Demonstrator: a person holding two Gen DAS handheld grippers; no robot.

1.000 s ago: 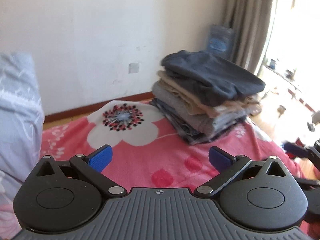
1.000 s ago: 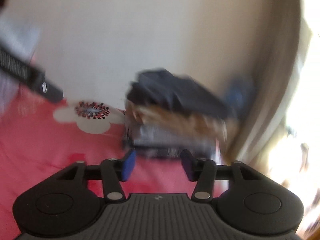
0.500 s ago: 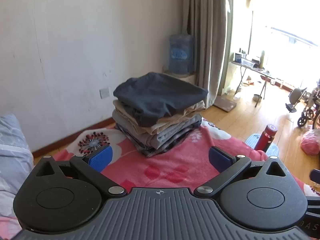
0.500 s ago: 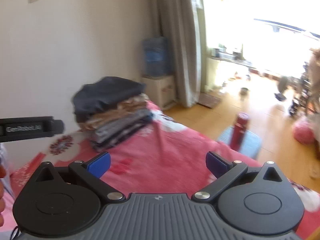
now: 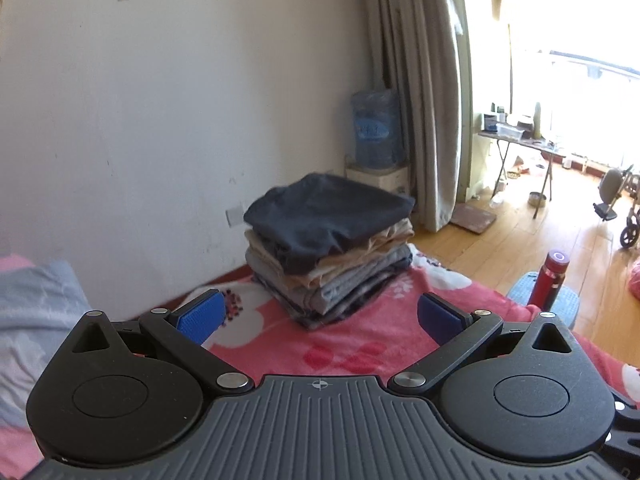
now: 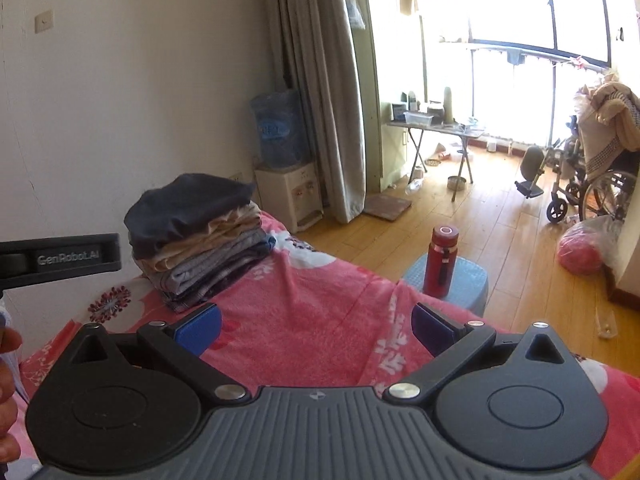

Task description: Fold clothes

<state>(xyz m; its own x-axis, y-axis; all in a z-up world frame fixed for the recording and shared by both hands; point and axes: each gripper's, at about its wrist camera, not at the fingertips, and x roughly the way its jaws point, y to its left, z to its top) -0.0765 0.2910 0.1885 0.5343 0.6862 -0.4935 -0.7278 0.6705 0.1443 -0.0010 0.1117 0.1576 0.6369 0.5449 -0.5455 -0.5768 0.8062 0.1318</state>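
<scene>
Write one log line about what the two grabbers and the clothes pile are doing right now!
left gripper: open, empty | right gripper: open, empty | stack of folded clothes: on pink blanket, untouched

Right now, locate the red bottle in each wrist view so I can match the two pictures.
Left wrist view: the red bottle stands at the far right edge, past the pink blanket.
Right wrist view: the red bottle stands right of centre on a blue stool.
Shared landmark: the stack of folded clothes, left of the bottle in both.
</scene>
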